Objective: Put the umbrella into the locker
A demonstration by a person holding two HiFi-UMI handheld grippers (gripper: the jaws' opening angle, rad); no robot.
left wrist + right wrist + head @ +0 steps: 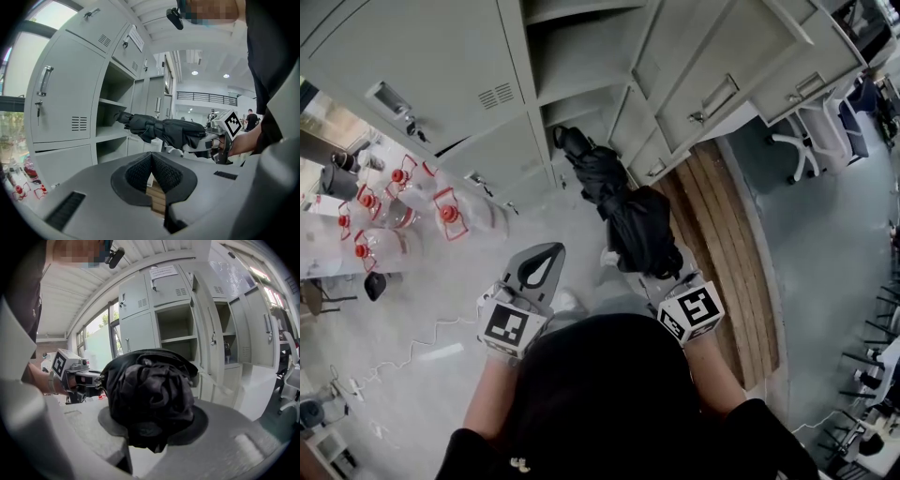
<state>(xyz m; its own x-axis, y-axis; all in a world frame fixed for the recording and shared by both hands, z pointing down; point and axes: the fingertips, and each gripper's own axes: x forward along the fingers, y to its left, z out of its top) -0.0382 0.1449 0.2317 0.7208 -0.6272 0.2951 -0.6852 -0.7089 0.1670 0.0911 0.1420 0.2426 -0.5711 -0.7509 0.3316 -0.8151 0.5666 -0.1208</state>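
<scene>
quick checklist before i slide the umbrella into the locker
1. umbrella clamped in right gripper: ok
2. locker door open: ok
3. umbrella tip aimed at the open shelves: ok
4. left gripper empty, jaws together, off to the side of the umbrella: ok
5. open shelves deep enough for the umbrella: cannot tell

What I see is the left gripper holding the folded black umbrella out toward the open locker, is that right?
Not quite: the right gripper holds the folded black umbrella out toward the open locker. The right gripper view shows its jaws clamped on the umbrella; the left gripper is shut on nothing.
</scene>
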